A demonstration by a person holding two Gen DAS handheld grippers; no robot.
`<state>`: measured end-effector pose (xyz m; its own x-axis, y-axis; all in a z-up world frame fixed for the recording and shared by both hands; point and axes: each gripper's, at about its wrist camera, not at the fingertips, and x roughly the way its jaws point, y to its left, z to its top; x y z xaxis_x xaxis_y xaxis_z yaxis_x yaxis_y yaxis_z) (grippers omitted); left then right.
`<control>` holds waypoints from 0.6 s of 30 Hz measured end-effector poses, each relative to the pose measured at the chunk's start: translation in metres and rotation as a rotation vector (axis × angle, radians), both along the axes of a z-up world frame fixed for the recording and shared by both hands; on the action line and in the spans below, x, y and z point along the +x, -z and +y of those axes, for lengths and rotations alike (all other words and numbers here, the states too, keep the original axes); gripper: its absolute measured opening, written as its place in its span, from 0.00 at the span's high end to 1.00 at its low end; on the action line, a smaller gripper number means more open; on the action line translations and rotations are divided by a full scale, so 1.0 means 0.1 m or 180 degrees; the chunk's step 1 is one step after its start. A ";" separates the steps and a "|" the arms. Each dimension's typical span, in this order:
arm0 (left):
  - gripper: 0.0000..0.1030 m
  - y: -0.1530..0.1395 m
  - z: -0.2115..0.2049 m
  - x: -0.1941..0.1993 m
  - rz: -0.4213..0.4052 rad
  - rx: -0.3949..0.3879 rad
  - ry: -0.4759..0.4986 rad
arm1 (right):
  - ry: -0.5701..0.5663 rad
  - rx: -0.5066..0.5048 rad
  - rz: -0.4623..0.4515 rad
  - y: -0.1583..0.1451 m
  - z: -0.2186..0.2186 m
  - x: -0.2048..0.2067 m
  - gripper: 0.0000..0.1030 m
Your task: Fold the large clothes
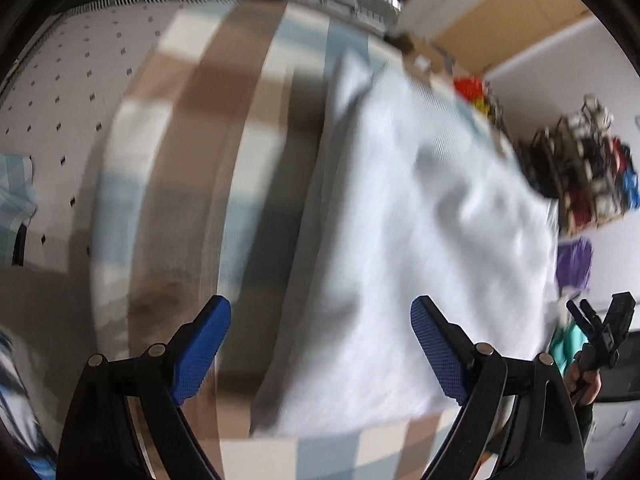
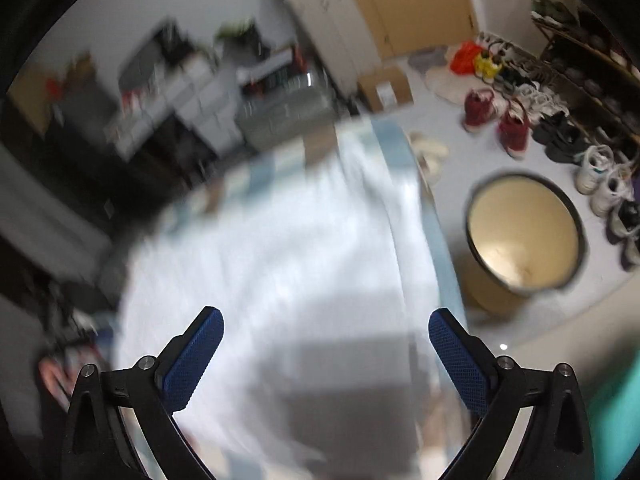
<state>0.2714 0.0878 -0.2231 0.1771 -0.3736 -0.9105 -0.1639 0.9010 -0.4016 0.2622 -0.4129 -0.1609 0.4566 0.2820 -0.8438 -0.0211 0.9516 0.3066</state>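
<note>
1. left gripper [image 1: 320,320]: jaws wide apart, empty, above the white garment [image 1: 420,220] spread on the checked cloth [image 1: 192,140]
2. right gripper [image 2: 326,332]: jaws wide apart, garment below, untouched

Pale floor [image 2: 480,152], shoes along shoe rack [image 2: 592,68], round tan tub [image 2: 524,232], wooden wardrobe [image 2: 416,4] beyond.

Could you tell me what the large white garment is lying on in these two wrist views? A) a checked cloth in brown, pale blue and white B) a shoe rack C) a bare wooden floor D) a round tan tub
A: in the left wrist view the large white garment lies spread on the checked brown, pale blue and white cloth, which shows around its left and near edges.
</note>
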 end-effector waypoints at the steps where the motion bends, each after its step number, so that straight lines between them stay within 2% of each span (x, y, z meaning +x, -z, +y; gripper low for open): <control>1: 0.14 0.09 0.00 -0.07 0.0064 -0.0012 0.0012 | -0.0073 -0.0168 0.0024 0.10 0.04 -0.16 0.00; 3: 0.14 0.19 0.00 -0.18 0.0116 -0.0137 0.0004 | -0.0091 -0.0341 0.0082 0.24 0.07 -0.31 0.00; 5: 0.14 0.28 -0.02 -0.25 0.0130 -0.0169 0.0009 | -0.0119 -0.0226 0.0125 0.37 0.05 -0.43 0.00; 6: 0.15 0.31 -0.04 -0.28 0.0127 -0.0143 0.0036 | -0.0107 -0.0093 0.0175 0.44 0.04 -0.45 0.00; 7: 0.16 0.29 -0.07 -0.32 0.0009 -0.0049 0.0067 | -0.0115 0.0038 0.0226 0.51 0.03 -0.44 0.01; 8: 0.25 0.26 -0.11 -0.36 -0.0106 0.0104 0.0083 | -0.0092 0.0135 0.0246 0.54 0.02 -0.43 0.04; 9: 0.35 0.27 -0.15 -0.39 -0.0125 0.0149 0.0118 | -0.0067 0.0232 0.0254 0.58 0.02 -0.43 0.16; 10: 0.50 0.27 -0.18 -0.42 -0.0153 0.0195 0.0135 | -0.0048 0.0309 0.0264 0.62 0.03 -0.40 0.34; 11: 0.75 0.26 -0.21 -0.45 -0.0198 0.0171 0.0147 | -0.0015 0.0282 0.0267 0.61 0.02 -0.40 0.43; 12: 0.81 0.25 -0.23 -0.48 -0.0218 0.0159 0.0125 | 0.0014 0.0268 0.0238 0.61 0.02 -0.38 0.67; 13: 0.83 0.24 -0.23 -0.51 -0.0241 0.0203 0.0072 | 0.0061 0.0275 0.0143 0.58 0.01 -0.40 0.80; 14: 0.87 0.24 -0.23 -0.55 -0.0228 0.0230 0.0014 | 0.0105 0.0281 0.0064 0.55 -0.01 -0.43 0.83; 15: 0.88 0.23 -0.22 -0.58 -0.0215 0.0230 -0.0008 | 0.0135 0.0270 0.0002 0.52 -0.01 -0.46 0.90; 18: 0.93 0.15 -0.26 -0.79 -0.0275 0.0316 -0.0044 | 0.0243 0.0279 -0.0093 0.46 -0.06 -0.59 0.93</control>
